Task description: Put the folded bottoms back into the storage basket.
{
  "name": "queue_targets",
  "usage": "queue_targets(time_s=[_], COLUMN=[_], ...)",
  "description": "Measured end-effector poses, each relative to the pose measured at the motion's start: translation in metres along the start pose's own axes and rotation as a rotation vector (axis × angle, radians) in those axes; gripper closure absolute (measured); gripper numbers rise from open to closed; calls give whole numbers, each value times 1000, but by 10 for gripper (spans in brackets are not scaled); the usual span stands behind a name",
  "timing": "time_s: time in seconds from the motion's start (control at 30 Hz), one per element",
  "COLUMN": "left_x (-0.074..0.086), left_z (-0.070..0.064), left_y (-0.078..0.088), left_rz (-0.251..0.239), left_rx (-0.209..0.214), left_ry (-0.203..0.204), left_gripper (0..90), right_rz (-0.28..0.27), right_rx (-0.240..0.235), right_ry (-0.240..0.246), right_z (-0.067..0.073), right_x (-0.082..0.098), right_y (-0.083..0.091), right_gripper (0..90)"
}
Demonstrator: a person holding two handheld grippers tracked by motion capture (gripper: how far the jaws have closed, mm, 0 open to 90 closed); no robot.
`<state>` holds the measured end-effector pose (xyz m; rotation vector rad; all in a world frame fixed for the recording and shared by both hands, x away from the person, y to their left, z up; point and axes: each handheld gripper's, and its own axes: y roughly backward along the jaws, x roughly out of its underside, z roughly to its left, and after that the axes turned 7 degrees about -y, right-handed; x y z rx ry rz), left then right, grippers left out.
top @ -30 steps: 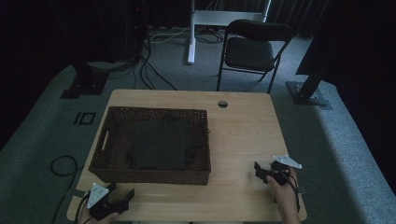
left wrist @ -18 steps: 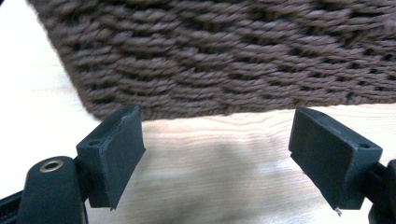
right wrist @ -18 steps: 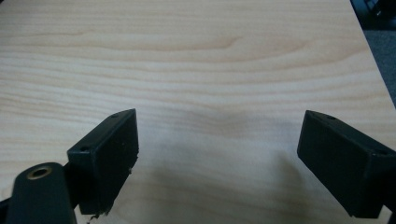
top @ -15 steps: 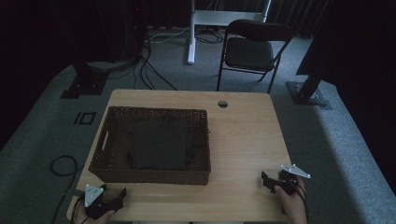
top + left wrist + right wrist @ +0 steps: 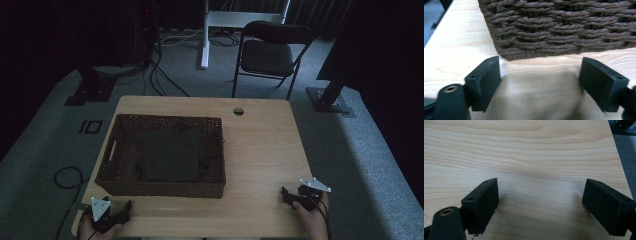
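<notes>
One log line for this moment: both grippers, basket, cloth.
left gripper: open, empty, at basket's near wall | right gripper: open, empty, over bare table | basket: on table | dark cloth: folded inside basket

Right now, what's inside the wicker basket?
A dark folded cloth lies flat in the wicker basket, covering most of its floor. Whatever is beneath the cloth is hidden.

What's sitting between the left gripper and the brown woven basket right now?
Nothing: in the left gripper view, bare light wooden tabletop runs from the open left gripper to the brown woven basket wall. The high view agrees.
</notes>
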<state>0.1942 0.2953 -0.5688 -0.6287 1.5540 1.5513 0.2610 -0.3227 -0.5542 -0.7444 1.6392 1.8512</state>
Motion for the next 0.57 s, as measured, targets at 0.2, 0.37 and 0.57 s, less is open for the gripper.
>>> queue_targets(time_s=[0.2,0.37,0.57], left_x=[3,3,4], left_z=[1,1,1], left_y=[-3,-3,-2], left_rz=[-36,-38,-41], left_rx=[-6,-4,-3], left_ry=[4,3,2], left_gripper=[146,146,147], right_rz=[0,-1,0], right_rx=[1,5,4], right_ry=[0,-4,-3], right_z=[0,1,1], right_x=[0,0,0], right_y=[0,-1,-1], right_gripper=[124,124,124])
